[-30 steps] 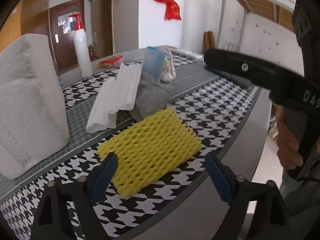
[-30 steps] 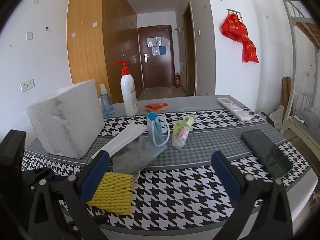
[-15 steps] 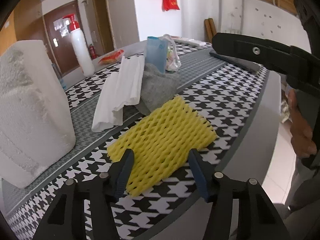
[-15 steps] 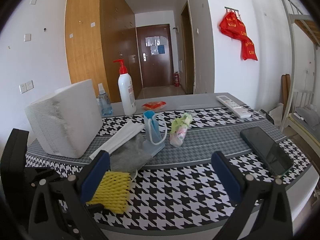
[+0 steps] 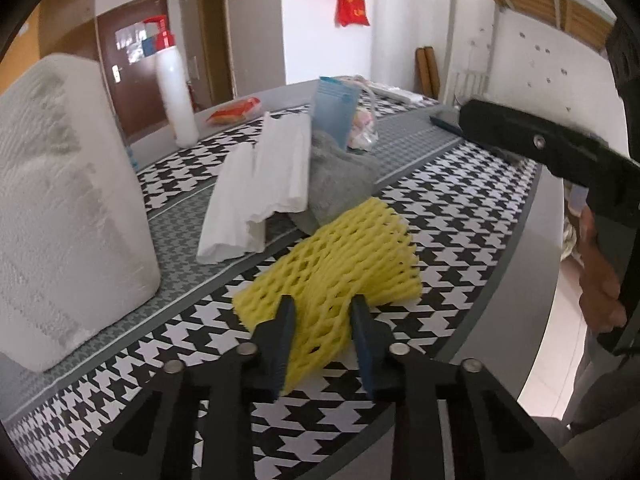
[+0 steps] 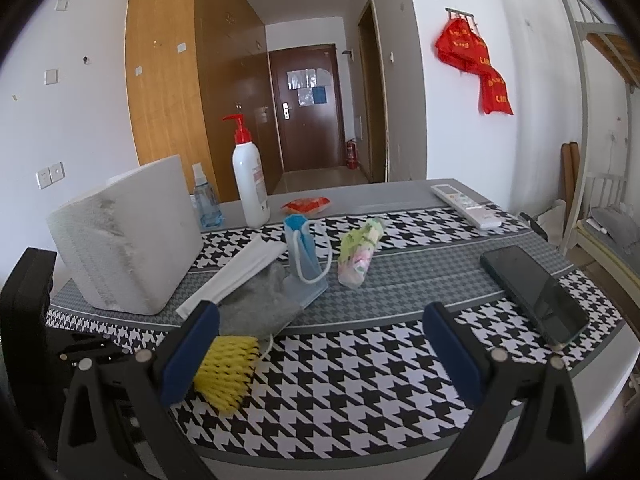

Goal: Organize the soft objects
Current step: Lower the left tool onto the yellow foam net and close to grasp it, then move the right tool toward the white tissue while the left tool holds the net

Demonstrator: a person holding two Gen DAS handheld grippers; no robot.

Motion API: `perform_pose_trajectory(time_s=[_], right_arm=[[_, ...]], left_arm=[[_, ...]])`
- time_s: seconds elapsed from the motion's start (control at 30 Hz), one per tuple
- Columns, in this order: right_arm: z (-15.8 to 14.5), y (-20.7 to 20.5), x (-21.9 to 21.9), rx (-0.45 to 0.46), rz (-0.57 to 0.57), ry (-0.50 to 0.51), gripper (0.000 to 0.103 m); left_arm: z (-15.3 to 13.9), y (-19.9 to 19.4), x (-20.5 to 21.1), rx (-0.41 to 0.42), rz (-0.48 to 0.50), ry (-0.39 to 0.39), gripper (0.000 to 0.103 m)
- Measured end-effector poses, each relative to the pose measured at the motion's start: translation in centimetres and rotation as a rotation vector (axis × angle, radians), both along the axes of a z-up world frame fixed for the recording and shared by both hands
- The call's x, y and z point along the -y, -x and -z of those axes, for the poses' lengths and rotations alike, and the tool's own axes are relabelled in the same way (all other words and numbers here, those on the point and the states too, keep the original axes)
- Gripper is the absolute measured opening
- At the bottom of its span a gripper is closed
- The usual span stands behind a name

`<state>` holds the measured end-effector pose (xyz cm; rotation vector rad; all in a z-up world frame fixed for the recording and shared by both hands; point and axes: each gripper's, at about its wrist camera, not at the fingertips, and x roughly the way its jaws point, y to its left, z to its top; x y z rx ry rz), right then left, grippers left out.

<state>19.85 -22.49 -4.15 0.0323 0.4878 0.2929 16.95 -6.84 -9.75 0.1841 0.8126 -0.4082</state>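
Note:
A yellow foam net sleeve [image 5: 344, 256] lies on the houndstooth tablecloth [image 5: 460, 216] near the front edge. My left gripper [image 5: 323, 330] is shut on its near end, which bunches up between the jaws. The sleeve also shows in the right wrist view [image 6: 228, 368]. Behind it lie a grey cloth [image 5: 340, 176], folded white foam sheets [image 5: 260, 184] and a blue pouch [image 5: 334, 114]. My right gripper [image 6: 320, 356] is open and empty above the table's front edge.
A big white tissue pack [image 6: 128, 236] stands at the left. A pump bottle [image 6: 250, 180], a spray bottle [image 6: 206, 200], an orange packet [image 6: 306, 205], a floral bundle [image 6: 358, 256], a remote [image 6: 466, 205] and a phone [image 6: 534, 292] lie on the table.
My left gripper moved forward onto the yellow sleeve and closed from wide open to shut on its near end, crumpling it. The right gripper stayed open and barely moved.

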Motion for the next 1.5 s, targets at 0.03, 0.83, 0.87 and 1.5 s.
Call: perform_pose_trajectory(time_s=[0.03, 0.83, 0.87, 1.5], right_arm=[[0.0, 0.0, -0.1, 0.000, -0.002, 0.000, 0.103], [-0.7, -1.2, -7.3, -0.010, -0.153, 0.046, 0.103], [-0.7, -1.3, -7.6, -0.012, -0.162, 0.047, 0.103], [2.1, -5.4, -10.6, -0.217, -0.202, 0.036, 0.072]], left_arm=[[-0.1, 0.2, -0.2, 0.006, 0.000, 0.008, 0.025], [-3.1, 4.6, -8.2, 0.139, -0.226, 0.096, 0.025], [-3.0, 4.6, -8.5, 0.143, -0.246, 0.094, 0.025], [-2.7, 5.0, -11.4, 0.145, -0.309, 0.114, 0.025]])
